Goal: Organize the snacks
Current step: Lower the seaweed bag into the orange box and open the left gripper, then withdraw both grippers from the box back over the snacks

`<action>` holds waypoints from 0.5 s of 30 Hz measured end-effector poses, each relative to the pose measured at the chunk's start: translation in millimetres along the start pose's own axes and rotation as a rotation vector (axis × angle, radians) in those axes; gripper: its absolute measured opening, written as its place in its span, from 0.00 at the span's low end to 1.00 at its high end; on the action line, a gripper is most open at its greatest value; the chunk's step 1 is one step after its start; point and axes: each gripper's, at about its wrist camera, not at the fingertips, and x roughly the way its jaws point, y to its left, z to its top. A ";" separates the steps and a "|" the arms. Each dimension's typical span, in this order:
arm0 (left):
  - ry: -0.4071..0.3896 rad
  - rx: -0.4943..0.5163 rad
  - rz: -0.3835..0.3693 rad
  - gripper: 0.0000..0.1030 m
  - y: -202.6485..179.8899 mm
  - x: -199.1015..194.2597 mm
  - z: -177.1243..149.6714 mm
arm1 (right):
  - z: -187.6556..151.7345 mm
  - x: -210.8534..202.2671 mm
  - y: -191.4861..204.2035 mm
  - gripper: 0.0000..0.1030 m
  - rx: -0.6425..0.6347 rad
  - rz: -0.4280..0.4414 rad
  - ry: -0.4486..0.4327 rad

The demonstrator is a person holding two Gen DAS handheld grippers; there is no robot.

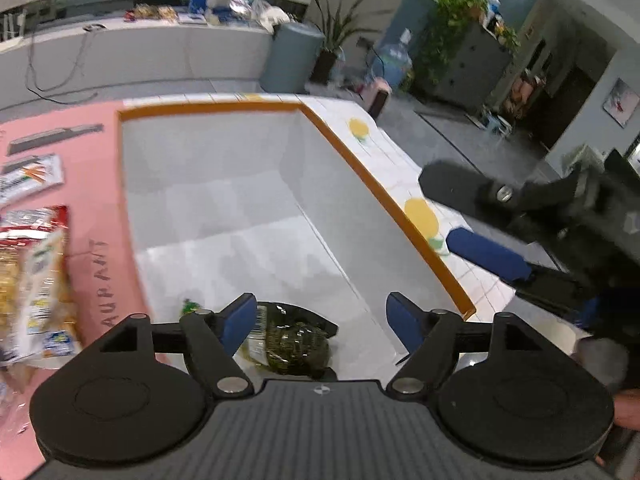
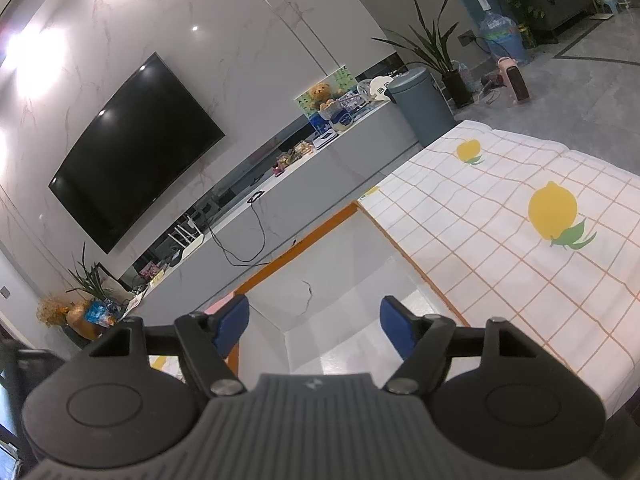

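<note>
A white box with an orange rim [image 1: 400, 216] stands on the table. A dark green snack pack [image 1: 294, 346] lies on its floor at the near end. My left gripper [image 1: 320, 320] is open just above that pack, touching nothing. Several snack packs [image 1: 36, 276] lie on the pink mat [image 1: 96, 184] to the left of the box. My right gripper [image 2: 314, 322] is open and empty over the box's far corner [image 2: 320, 224]. It shows in the left wrist view [image 1: 480, 220] at the right, beside the box.
A lemon-print checked cloth [image 2: 500, 240] covers the table right of the box. A dark flat bar [image 1: 54, 138] lies on the mat's far end. Beyond are a TV [image 2: 136, 152], a long counter [image 2: 280, 200], a grey bin [image 2: 420, 104] and plants.
</note>
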 end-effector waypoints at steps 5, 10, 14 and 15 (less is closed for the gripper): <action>-0.073 0.019 0.030 0.84 11.2 -39.5 -7.4 | -2.1 -2.2 6.6 0.76 -0.017 0.011 -0.025; -0.170 0.010 0.073 0.84 23.8 -80.9 -10.1 | -7.2 0.2 18.5 0.76 -0.061 0.016 -0.030; -0.219 -0.031 0.104 0.85 37.5 -109.5 -6.3 | -16.8 3.2 35.0 0.76 -0.127 0.036 -0.023; -0.227 -0.035 0.119 0.85 38.2 -116.2 -6.6 | -19.7 3.9 39.6 0.76 -0.144 0.042 -0.024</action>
